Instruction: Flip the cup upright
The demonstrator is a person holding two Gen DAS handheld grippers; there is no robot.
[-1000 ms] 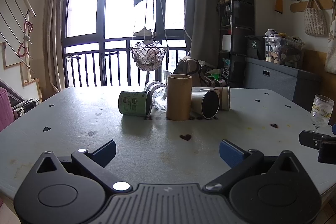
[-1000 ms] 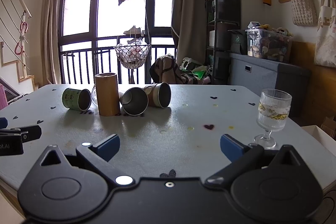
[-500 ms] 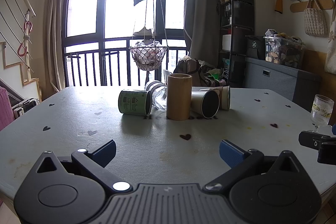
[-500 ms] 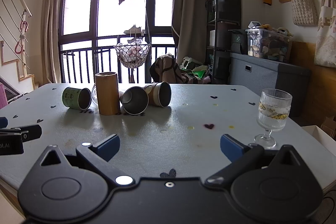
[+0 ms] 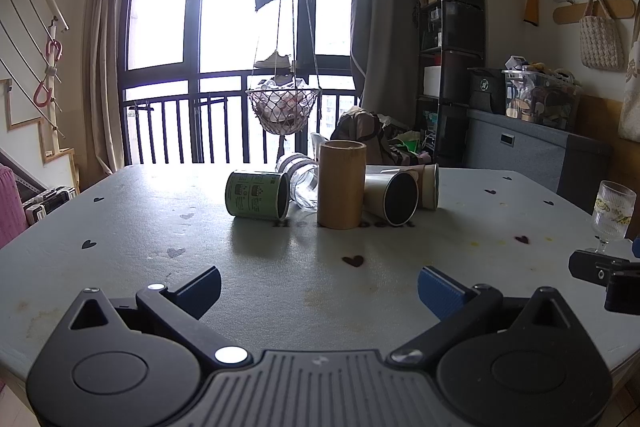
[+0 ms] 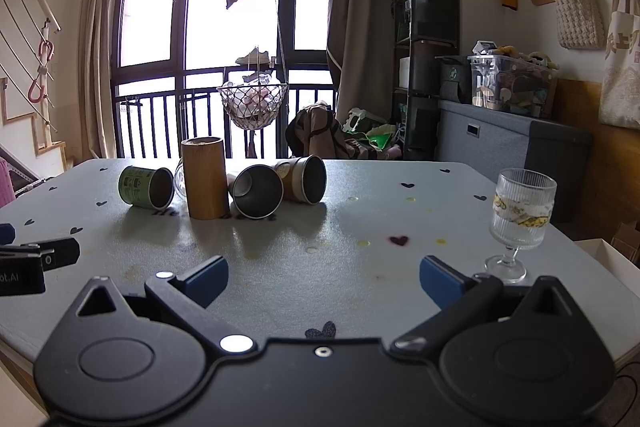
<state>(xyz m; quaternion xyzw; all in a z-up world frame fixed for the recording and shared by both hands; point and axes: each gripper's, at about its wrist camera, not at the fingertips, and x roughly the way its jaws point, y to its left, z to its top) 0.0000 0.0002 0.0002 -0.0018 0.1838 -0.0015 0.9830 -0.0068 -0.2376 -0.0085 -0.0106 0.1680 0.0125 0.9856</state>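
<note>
Cups lie in a cluster near the far edge of the bench, toward its middle. A green cup lies on its side with its mouth turned right, and just behind it a clear glass cup also lies tipped over. A tall tan bamboo cup stands upright between them and a grey metal cup, which lies on its side with its dark mouth facing the near edge. Touching that one from behind is a paper cup, also on its side. In the right wrist view the same row shows: green cup, bamboo cup, metal cup, paper cup. A ribbed stemmed glass stands upright near the right edge, well apart from the cluster.

Both tools hover over the near edge, well short of the cups. The left tongs are spread wide apart, holding nothing. The right tongs are likewise spread apart and hold nothing.
</note>
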